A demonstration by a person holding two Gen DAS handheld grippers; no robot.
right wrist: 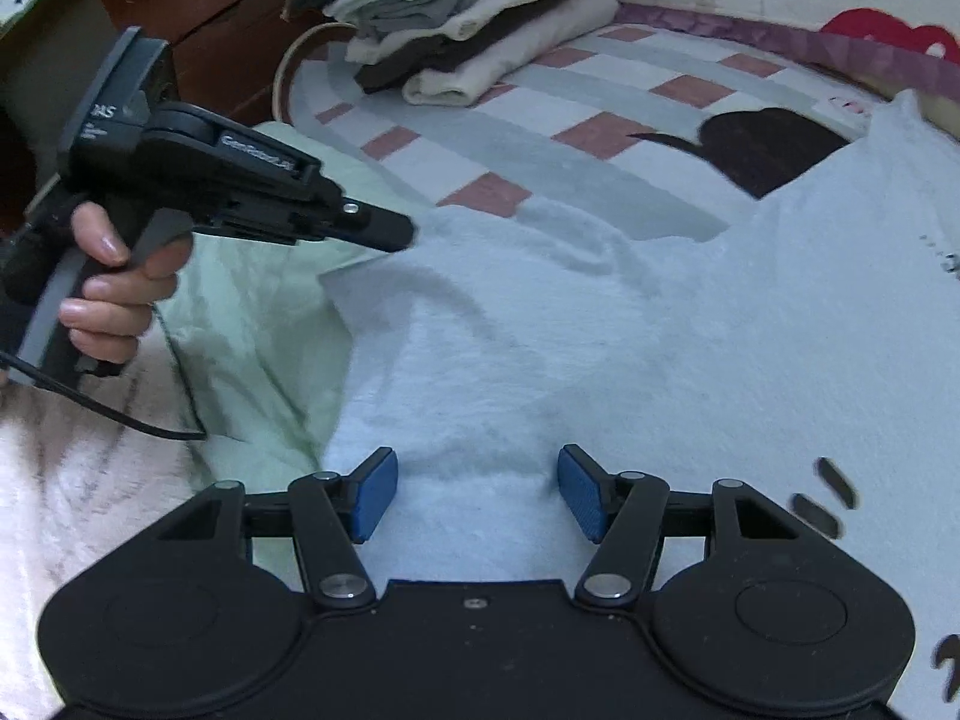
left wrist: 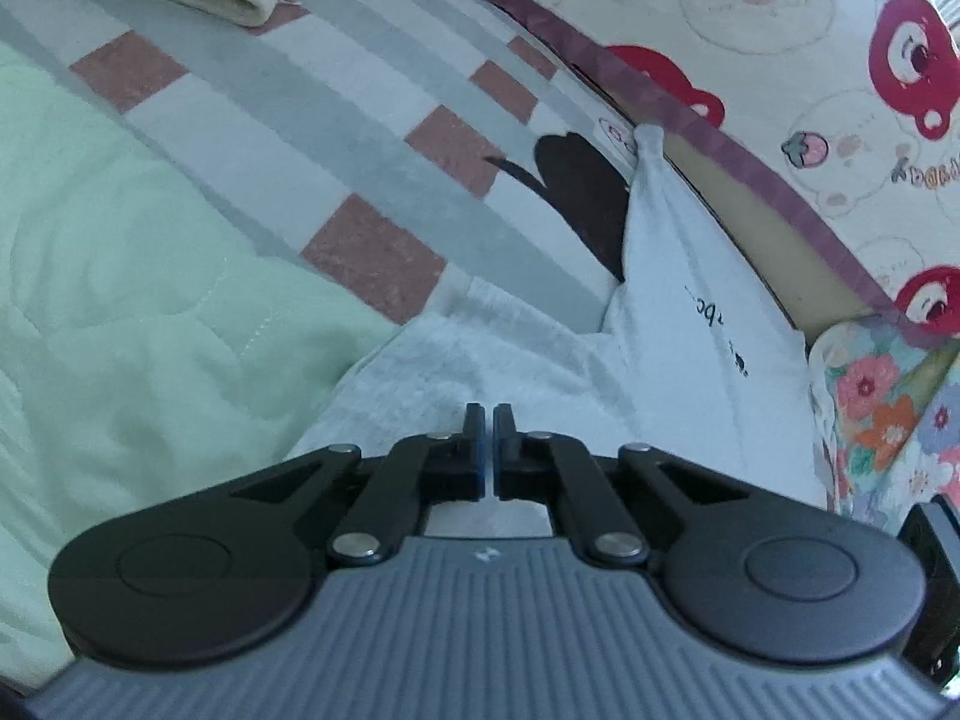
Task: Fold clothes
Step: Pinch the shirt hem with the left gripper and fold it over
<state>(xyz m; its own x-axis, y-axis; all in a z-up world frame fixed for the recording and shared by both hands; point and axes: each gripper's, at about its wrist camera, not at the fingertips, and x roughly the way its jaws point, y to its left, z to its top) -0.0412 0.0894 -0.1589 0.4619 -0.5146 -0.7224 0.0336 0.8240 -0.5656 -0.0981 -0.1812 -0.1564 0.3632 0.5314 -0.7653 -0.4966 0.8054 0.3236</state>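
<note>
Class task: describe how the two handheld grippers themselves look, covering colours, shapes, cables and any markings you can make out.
Both are black, with round-lobed bases and hinged link arms on silver pins. The right gripper has blue ribbed pads. The left gripper has a grey ribbed housing; in the right wrist view it shows a grey pistol handle, a black cable and partly legible white lettering.

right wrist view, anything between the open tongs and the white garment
Nothing visible. The right tongs stand open directly over the white garment, with only its fleecy surface between the blue pads. The left tongs are off to the side, not in the path.
</note>
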